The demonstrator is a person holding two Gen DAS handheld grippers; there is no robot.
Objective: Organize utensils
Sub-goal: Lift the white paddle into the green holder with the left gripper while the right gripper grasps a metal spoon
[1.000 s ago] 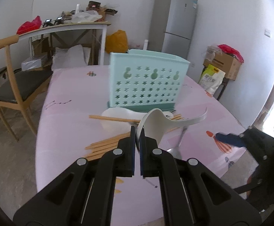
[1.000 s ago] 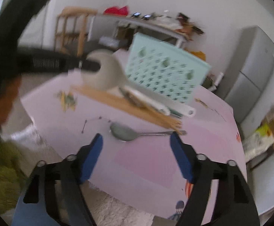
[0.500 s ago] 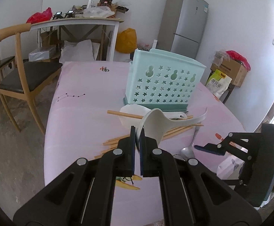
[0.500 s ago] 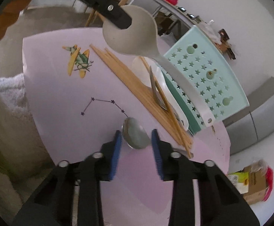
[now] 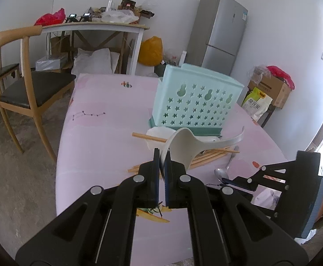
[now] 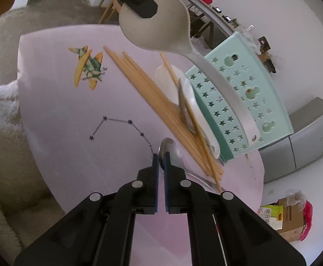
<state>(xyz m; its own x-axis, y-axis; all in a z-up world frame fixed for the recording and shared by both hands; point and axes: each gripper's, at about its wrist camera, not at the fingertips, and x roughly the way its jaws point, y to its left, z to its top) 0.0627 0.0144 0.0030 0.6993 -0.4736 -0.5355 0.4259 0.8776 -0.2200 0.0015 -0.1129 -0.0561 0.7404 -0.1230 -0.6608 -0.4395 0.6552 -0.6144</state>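
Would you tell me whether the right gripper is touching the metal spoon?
Touching: in the right wrist view the right gripper has its blue pads closed on the rim of the metal spoon bowl.

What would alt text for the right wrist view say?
The right gripper pinches the bowl of a metal spoon on a pink table, beside wooden chopsticks and a mint utensil holder.

The table (image 5: 99, 137) wears a pink cloth printed with a plane (image 6: 88, 67) and a star line (image 6: 121, 126). On it stand a mint caddy (image 5: 194, 102) and, just in front, a pile of chopsticks (image 6: 161, 104) under 1 white spoon (image 6: 197, 110) (count unclear). A steel spoon (image 5: 222, 171) lies beside the pile.
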